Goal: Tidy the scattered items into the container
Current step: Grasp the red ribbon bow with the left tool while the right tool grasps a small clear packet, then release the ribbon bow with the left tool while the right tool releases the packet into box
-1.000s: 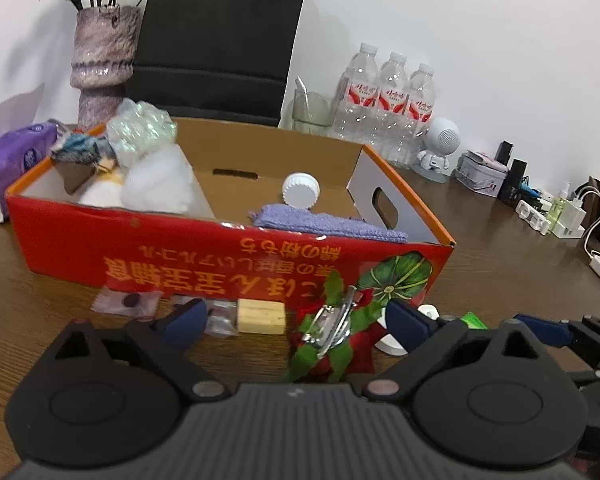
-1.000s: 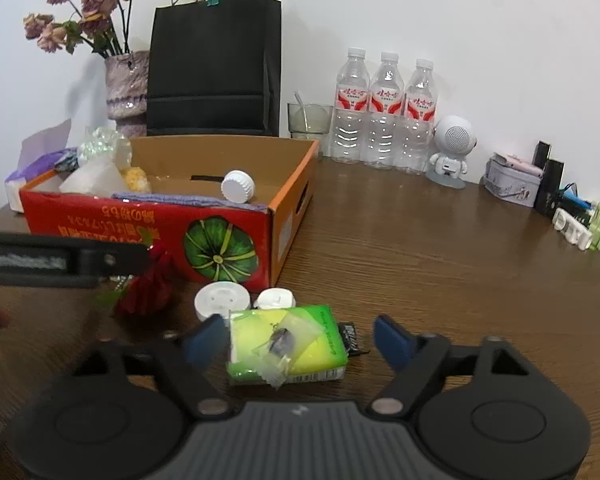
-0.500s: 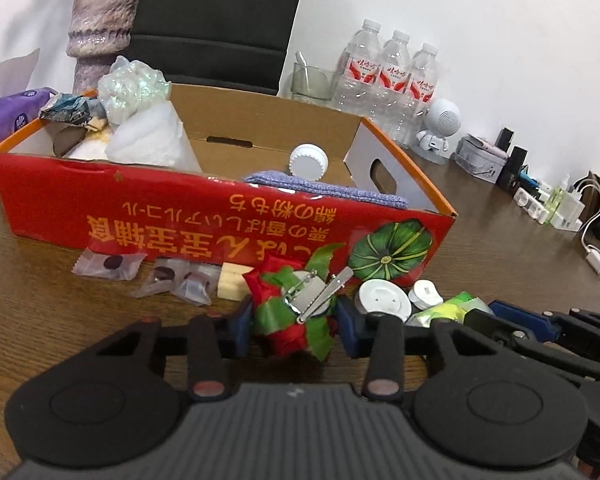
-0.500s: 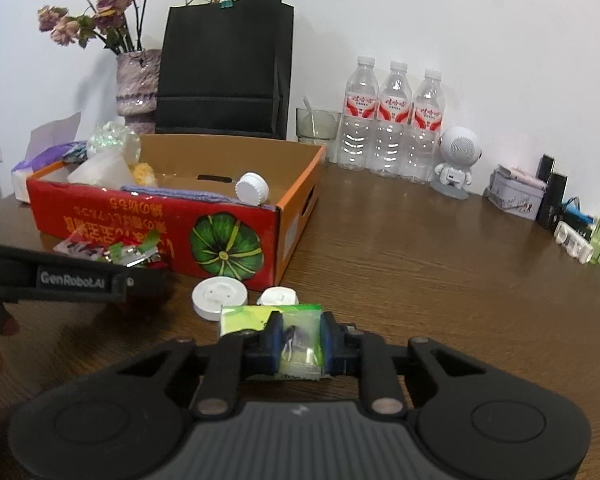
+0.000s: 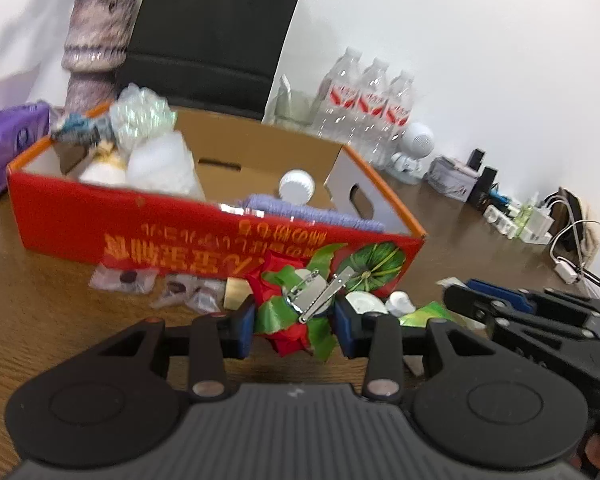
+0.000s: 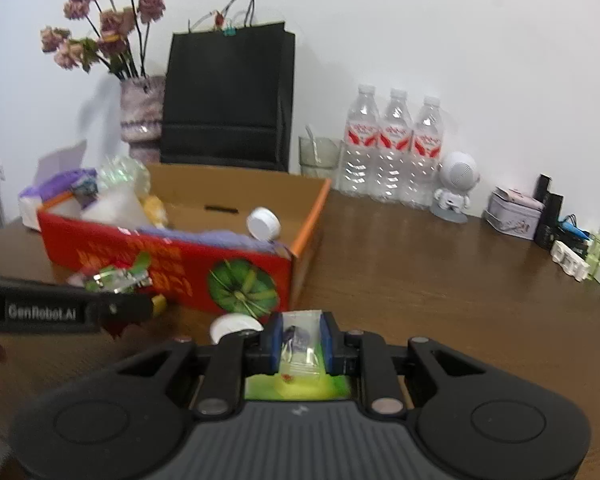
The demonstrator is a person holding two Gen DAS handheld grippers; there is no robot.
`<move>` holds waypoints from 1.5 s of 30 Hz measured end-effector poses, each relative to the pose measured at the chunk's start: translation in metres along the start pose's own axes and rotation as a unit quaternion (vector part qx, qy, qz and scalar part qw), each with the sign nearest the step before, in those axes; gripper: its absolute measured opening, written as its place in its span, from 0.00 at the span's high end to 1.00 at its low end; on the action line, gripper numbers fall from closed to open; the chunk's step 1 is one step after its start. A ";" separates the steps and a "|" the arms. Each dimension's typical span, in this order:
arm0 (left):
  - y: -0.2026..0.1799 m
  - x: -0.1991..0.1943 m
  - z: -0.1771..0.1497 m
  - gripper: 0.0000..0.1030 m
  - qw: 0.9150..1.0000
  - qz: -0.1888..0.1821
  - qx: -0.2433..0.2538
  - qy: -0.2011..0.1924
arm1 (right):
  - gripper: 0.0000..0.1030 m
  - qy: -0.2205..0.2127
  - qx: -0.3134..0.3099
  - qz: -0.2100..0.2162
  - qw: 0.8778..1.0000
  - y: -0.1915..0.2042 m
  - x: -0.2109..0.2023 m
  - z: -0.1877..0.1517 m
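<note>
A red-and-green ribbon bow with a metal clip is pinched by the left gripper at lower centre, its fingers having just closed. A small clear plastic packet is clamped by the right gripper, likewise just closed, above a green pack. The red cardboard box is seen behind, at centre left.

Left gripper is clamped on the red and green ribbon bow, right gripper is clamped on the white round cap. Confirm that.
Not quite. The left gripper is clamped on the red and green ribbon bow, but the right gripper is clamped on a small clear plastic bag, as the right wrist view shows. The white round cap sits on the table, ungripped.
</note>
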State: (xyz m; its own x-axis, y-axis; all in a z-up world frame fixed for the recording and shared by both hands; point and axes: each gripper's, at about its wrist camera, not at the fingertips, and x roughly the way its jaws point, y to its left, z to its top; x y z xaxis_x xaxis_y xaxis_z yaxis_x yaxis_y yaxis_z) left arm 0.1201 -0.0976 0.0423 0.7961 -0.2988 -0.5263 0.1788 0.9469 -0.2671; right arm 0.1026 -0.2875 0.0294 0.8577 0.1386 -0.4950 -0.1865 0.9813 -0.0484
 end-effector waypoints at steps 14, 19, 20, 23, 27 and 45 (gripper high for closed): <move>0.023 -0.025 0.072 0.61 0.996 -0.004 -0.006 -0.089 | 0.82 -0.037 0.024 0.064 0.997 0.034 0.019 0.076; 0.045 -0.002 0.095 0.61 0.997 0.005 -0.022 -0.079 | 0.82 -0.025 0.032 0.070 0.997 0.048 0.049 0.094; 0.048 0.002 0.098 0.61 0.997 0.010 -0.022 -0.078 | 0.82 -0.023 0.029 0.064 0.997 0.052 0.055 0.096; 0.058 0.015 0.107 0.61 0.997 0.023 -0.024 -0.072 | 0.82 -0.011 0.014 0.051 0.999 0.064 0.071 0.103; 0.067 0.027 0.111 0.61 0.997 0.032 -0.022 -0.066 | 0.82 0.002 0.003 0.050 0.999 0.071 0.088 0.106; 0.059 0.070 0.111 0.60 0.996 0.082 -0.005 -0.042 | 0.82 0.057 0.021 0.098 0.993 0.047 0.147 0.112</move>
State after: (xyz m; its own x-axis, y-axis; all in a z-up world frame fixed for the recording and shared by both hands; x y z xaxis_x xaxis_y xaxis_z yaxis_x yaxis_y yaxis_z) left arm 0.2505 -0.0495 0.0790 0.8596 -0.1290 -0.4944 0.0373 0.9809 -0.1909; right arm 0.2735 -0.2064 0.0512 0.7459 0.3147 -0.5870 -0.3227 0.9417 0.0948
